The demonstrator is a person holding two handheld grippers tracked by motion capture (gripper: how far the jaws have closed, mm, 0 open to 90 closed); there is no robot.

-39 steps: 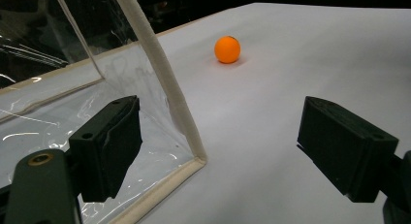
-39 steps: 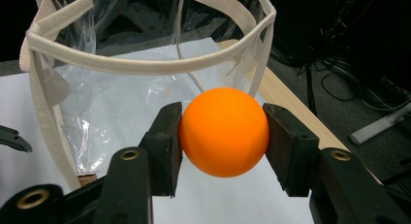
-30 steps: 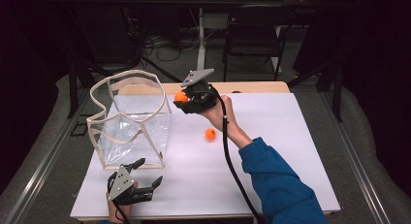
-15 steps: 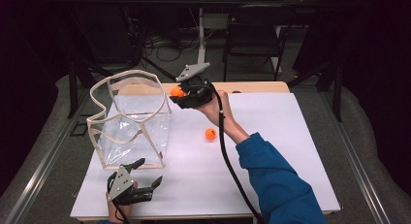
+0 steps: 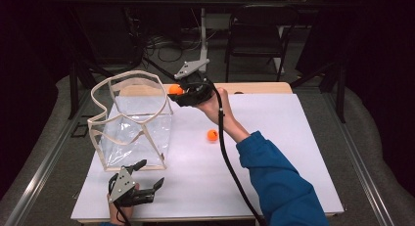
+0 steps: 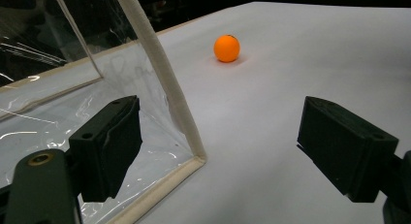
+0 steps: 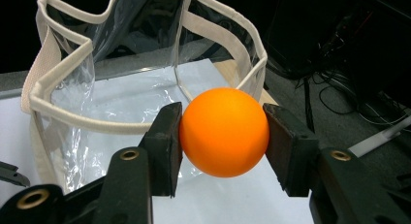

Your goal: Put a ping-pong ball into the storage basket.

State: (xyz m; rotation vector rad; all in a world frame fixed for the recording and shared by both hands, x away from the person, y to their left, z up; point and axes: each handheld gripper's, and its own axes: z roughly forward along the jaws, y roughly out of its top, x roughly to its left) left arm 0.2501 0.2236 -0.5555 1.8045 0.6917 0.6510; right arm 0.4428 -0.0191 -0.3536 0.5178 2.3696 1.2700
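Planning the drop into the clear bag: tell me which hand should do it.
Right. The right gripper already clamps an orange ball beside the clear bag rim; the left gripper sits open and empty at the table's near edge.

No readable text anywhere, honestly. The clear bag [image 5: 131, 123], both orange balls and the white table [image 5: 274, 138] beside the bag carry no label, brand, number or sign.
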